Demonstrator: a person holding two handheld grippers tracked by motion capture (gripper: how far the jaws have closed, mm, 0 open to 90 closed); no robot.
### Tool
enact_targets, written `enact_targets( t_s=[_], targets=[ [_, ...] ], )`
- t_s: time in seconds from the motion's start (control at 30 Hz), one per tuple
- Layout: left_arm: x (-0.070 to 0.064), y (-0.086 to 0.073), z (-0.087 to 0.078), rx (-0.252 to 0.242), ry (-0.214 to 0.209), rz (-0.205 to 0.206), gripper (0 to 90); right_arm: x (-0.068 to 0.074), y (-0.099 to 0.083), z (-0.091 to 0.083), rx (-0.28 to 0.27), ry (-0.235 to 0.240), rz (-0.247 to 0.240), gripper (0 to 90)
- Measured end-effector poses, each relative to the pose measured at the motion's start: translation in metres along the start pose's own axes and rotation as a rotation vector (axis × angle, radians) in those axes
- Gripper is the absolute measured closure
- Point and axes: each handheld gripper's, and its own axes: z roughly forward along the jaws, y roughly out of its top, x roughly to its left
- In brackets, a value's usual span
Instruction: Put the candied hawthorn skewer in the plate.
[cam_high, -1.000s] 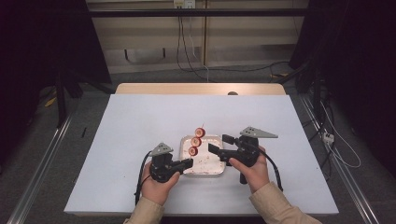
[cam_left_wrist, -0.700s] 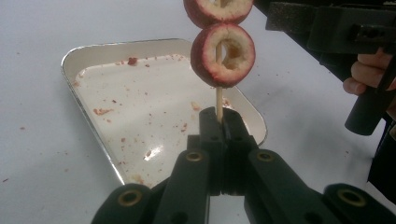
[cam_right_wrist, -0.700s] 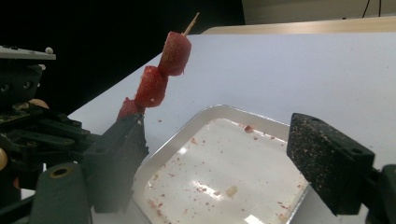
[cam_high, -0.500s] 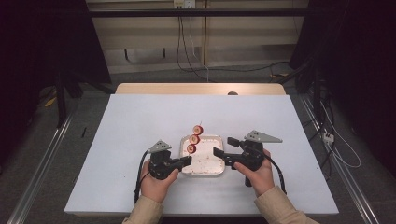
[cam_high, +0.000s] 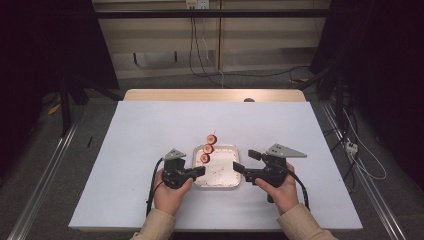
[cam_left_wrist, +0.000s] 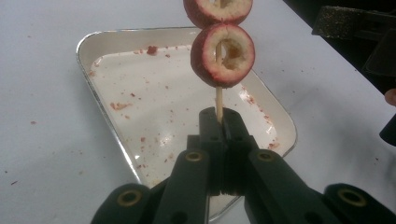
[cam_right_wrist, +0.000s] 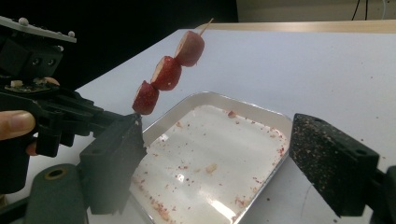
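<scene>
Left gripper (cam_left_wrist: 219, 122) clenched on skewer (cam_left_wrist: 217, 100), three fruit pieces (cam_high: 208, 148) threaded, held above tray (cam_high: 225, 182). Right gripper (cam_high: 236, 167) released, beside tray. Tray holds crumbs only: threading looks done, set-down remains.

The left tongs (cam_left_wrist: 219, 119) are matt black plastic with brass-coloured pivot rings, and pinch a thin, pale wooden skewer (cam_left_wrist: 218, 100). The fruit slices (cam_left_wrist: 222, 55) on it, just above those tongs, have glossy dark-red skin and pale, moist flesh. Below them the tray (cam_left_wrist: 100, 100) is shiny thin metal, flecked with red crumbs. The right tongs (cam_right_wrist: 219, 161) carry rough, gritty black pads (cam_right_wrist: 329, 161). Under both, the bench (cam_high: 145, 130) is smooth, matt white.
</scene>
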Motion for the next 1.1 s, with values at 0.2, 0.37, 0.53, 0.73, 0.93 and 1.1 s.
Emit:
enact_targets(
  t_s=[0.2,0.37,0.53,0.73,0.93,1.1],
  targets=[
    [0.001,0.0,0.001,0.017,0.02,-0.002,89.3,-0.002,-0.003,-0.002,0.008,-0.006,-0.012,17.2],
    [0.001,-0.001,0.005,0.031,0.035,-0.003,89.2,-0.003,-0.006,-0.004,0.015,-0.007,-0.024,17.0],
    [0.003,-0.001,0.009,0.068,0.052,0.007,89.1,-0.004,-0.008,-0.006,0.015,-0.01,-0.025,17.0],
    [0.001,-0.002,0.011,0.091,0.056,0.022,89.1,-0.003,-0.009,-0.007,0.013,-0.005,-0.027,17.0],
    [0.001,-0.002,0.013,0.098,0.066,0.023,89.0,-0.004,-0.009,-0.008,0.015,-0.007,-0.024,17.0],
    [0.0,-0.002,0.014,0.112,0.069,0.027,89.0,-0.006,-0.009,-0.009,0.012,-0.012,-0.025,17.0]
  ],
)
